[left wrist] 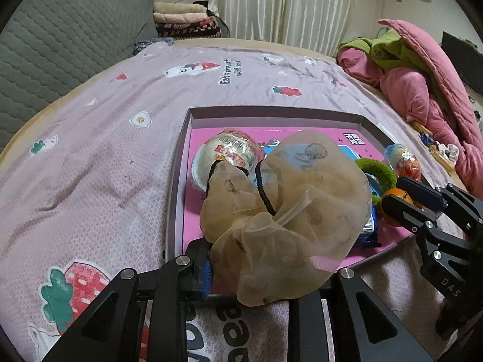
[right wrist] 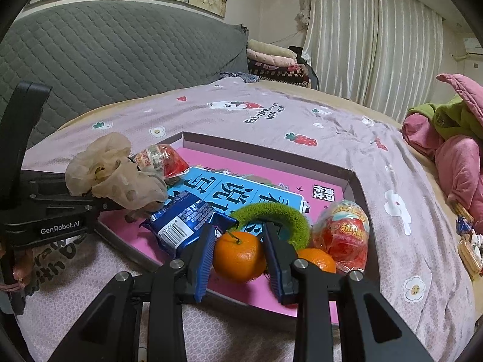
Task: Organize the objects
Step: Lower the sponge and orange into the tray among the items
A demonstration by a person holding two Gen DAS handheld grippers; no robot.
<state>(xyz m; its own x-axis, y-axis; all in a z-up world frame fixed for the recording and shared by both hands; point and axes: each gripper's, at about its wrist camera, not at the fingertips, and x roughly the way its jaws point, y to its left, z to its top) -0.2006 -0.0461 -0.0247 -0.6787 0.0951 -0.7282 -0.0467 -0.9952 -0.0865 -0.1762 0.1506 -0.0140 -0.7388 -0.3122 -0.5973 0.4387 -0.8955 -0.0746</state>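
**Tray nearly filled; two items still in the tongs**

The right tongs (right wrist: pixel 238 256) are clenched on a tangerine (right wrist: pixel 238 255) just over the near edge of the pink tray (right wrist: pixel 350 178). The left tongs (left wrist: pixel 265 271) hold a beige scrunchie (left wrist: pixel 286 205) above the tray's near left corner; no gap between its pads and the fabric can be seen. Already inside the tray lie a blue snack packet (right wrist: pixel 181 220), a green fuzzy ring (right wrist: pixel 289 214), a second tangerine (right wrist: pixel 317 259) and two wrapped toy capsules (right wrist: pixel 344 235). Setting down both held items appears to be what remains there. A few small wrapped things (right wrist: pixel 468 250) sit on the bed (right wrist: pixel 302 114) well apart at the right edge, possibly yet to be gathered.
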